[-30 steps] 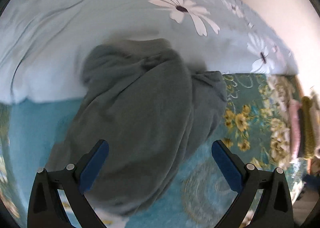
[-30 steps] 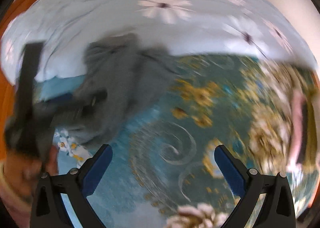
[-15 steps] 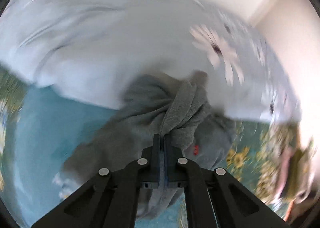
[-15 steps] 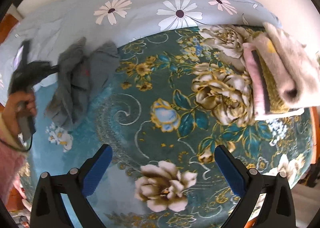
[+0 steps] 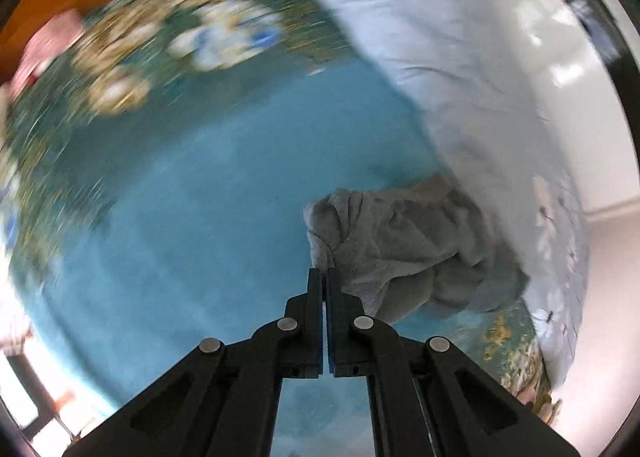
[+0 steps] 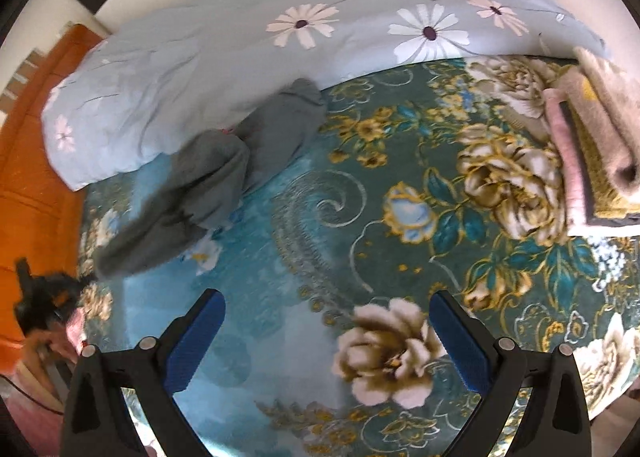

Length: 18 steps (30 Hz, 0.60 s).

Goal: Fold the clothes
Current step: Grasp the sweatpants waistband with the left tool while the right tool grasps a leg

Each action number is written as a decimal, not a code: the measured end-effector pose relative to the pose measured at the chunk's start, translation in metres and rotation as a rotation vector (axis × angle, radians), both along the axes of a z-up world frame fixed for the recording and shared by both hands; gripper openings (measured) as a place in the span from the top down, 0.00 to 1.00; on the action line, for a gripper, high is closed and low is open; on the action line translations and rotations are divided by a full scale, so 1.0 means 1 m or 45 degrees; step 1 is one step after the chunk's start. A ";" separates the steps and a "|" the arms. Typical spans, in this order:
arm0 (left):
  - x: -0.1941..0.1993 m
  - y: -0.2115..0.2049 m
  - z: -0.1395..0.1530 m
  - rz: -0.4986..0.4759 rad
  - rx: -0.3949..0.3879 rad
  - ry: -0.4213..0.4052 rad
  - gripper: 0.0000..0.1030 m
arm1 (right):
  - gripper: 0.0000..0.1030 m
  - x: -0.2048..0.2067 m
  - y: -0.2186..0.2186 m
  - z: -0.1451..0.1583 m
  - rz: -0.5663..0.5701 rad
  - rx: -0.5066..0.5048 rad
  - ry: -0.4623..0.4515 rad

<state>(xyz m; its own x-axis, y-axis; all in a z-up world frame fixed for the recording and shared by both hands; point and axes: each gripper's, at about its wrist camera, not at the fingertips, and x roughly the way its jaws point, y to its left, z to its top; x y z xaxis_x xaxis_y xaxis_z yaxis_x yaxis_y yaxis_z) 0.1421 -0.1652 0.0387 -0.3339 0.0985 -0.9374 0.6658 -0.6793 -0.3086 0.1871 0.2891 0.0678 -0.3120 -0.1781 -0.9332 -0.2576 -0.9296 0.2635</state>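
Note:
A grey garment (image 6: 208,185) lies stretched in a long diagonal across the teal floral bedspread (image 6: 400,185), from the quilt's edge toward the lower left. In the left wrist view my left gripper (image 5: 324,273) is shut on an edge of the grey garment (image 5: 408,241), which trails off to the right against the quilt. The hand (image 6: 48,341) holding that gripper shows blurred at the lower left of the right wrist view. My right gripper (image 6: 328,321) hangs open above the bedspread, well apart from the garment, with nothing between its fingers.
A light blue daisy quilt (image 6: 240,37) is bunched along the far side of the bed, right behind the garment. A stack of folded items (image 6: 600,145) sits at the right edge. Orange wood (image 6: 32,145) borders the bed on the left.
My left gripper shut on the grey garment, rolled, and swept sideways, drawing the bunched garment out long. My right gripper rose and backed away, staying open.

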 end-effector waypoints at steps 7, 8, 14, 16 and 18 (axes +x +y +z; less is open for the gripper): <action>0.058 -0.003 0.030 0.130 -0.074 -0.010 1.00 | 0.00 0.033 0.018 -0.019 -0.001 -0.101 -0.017; 0.064 -0.007 0.029 0.136 -0.081 -0.030 1.00 | 0.00 0.035 0.019 -0.025 -0.006 -0.117 -0.035; 0.090 -0.025 0.021 0.185 0.021 -0.035 1.00 | 0.00 0.028 -0.002 -0.042 0.051 -0.185 -0.075; 0.085 -0.028 0.012 0.177 0.075 -0.029 1.00 | 0.00 0.019 -0.015 -0.042 0.086 -0.192 -0.068; 0.080 -0.032 0.004 0.170 0.130 -0.022 1.00 | 0.00 0.008 -0.027 -0.039 0.111 -0.198 -0.057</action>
